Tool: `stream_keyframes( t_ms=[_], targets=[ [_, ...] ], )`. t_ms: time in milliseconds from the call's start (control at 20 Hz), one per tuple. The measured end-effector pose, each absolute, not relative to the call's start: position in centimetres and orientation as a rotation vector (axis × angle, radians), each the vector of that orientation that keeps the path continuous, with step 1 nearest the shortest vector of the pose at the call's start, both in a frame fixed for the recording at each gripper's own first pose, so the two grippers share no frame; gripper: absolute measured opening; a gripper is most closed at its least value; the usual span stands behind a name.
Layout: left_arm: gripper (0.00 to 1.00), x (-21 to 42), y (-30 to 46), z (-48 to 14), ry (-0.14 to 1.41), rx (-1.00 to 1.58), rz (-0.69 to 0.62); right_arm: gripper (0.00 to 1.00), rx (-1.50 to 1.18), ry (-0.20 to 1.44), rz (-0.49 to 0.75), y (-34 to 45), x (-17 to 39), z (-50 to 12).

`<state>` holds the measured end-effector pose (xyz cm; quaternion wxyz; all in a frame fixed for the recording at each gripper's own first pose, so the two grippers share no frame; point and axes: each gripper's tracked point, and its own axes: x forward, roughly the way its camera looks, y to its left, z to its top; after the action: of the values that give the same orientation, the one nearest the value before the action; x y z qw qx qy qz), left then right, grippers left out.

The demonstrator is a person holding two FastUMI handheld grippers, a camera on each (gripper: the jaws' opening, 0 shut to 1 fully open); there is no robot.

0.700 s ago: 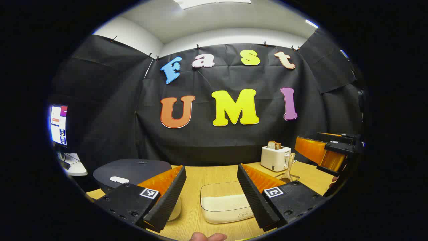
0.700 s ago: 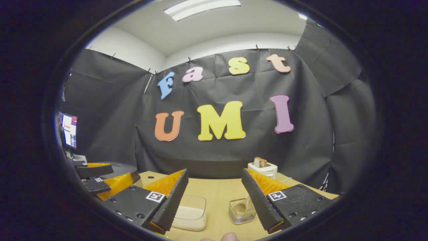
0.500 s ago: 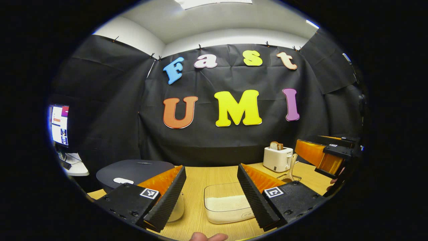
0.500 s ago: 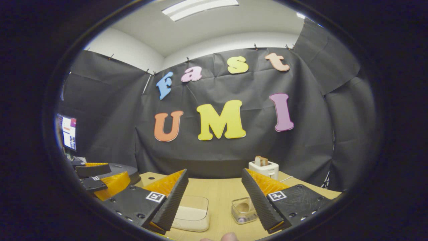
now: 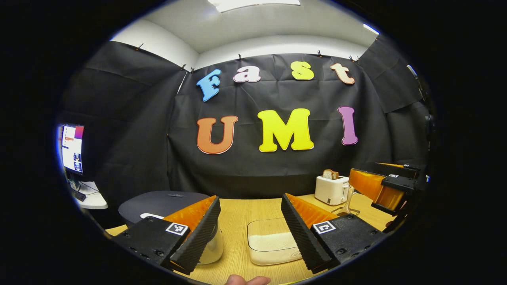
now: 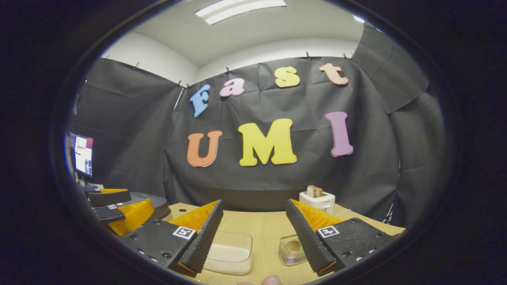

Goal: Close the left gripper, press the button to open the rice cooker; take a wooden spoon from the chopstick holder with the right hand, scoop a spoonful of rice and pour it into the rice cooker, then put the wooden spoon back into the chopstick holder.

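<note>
Both jaws stand wide apart, empty; left gripper (image 5: 247,233) must close before jabbing the dark round rice cooker (image 5: 164,202), or the fingers could straddle its button; right gripper (image 6: 253,237) hovers near the clear holder (image 6: 291,250).

Even, bright light from ceiling panel (image 6: 239,8) w/ slight glare; soft shadows on table (image 5: 237,215). Heavy fisheye bending at edges; centre sharp, no motion blur.

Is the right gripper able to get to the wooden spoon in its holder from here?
Probably yes. The right gripper is open, and the clear chopstick holder with the wooden spoon stands just ahead of its right finger on the table, with nothing between them.
</note>
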<state>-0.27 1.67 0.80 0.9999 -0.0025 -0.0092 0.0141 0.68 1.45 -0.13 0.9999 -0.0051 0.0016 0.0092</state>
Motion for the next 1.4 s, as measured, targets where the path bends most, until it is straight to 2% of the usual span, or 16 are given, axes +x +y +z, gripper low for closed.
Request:
stream_keyframes(
  t_ms=[450, 700, 750, 800, 850, 900, 1000, 1250, 1400],
  targets=[
    [0.98, -0.2, 1.1, 0.7, -0.017, 0.002, 0.027, 0.95, -0.017, 0.0, 0.004, 0.3, 0.0, 0.0],
    [0.98, -0.5, 1.3, 0.5, 0.007, -0.016, 0.077, 0.95, -0.056, -0.018, 0.02, -0.3, -0.2, 0.4],
    [0.98, -0.7, 1.8, 0.5, 0.009, -0.004, 0.091, 0.91, -0.054, -0.018, 0.033, -0.3, -0.2, 0.3],
    [0.98, -0.7, 2.3, 0.6, 0.009, 0.01, 0.117, 0.95, -0.051, -0.018, 0.052, -0.2, -0.1, 0.3],
    [0.99, -0.8, 2.6, 0.7, 0.011, 0.019, 0.135, 0.95, -0.053, -0.011, 0.069, -0.3, 0.1, 0.1],
    [0.99, -1.0, 3.2, 0.6, 0.022, 0.026, 0.147, 0.91, -0.067, -0.007, 0.074, -0.7, 0.1, -0.2],
    [0.99, -1.8, 5.9, 0.6, 0.047, 0.057, 0.185, 0.96, -0.08, 0.004, 0.083, -1.5, 0.2, -0.7],
    [0.95, -3.3, 12.6, 1.1, 0.14, 0.191, 0.281, 0.96, -0.044, 0.008, 0.088, -3.6, 0.3, -1.7],
    [0.9, -3.6, 14.5, 2.4, 0.182, 0.183, 0.282, 0.96, -0.025, 0.026, 0.101, -3.9, 0.7, -2.5]
  ],
)
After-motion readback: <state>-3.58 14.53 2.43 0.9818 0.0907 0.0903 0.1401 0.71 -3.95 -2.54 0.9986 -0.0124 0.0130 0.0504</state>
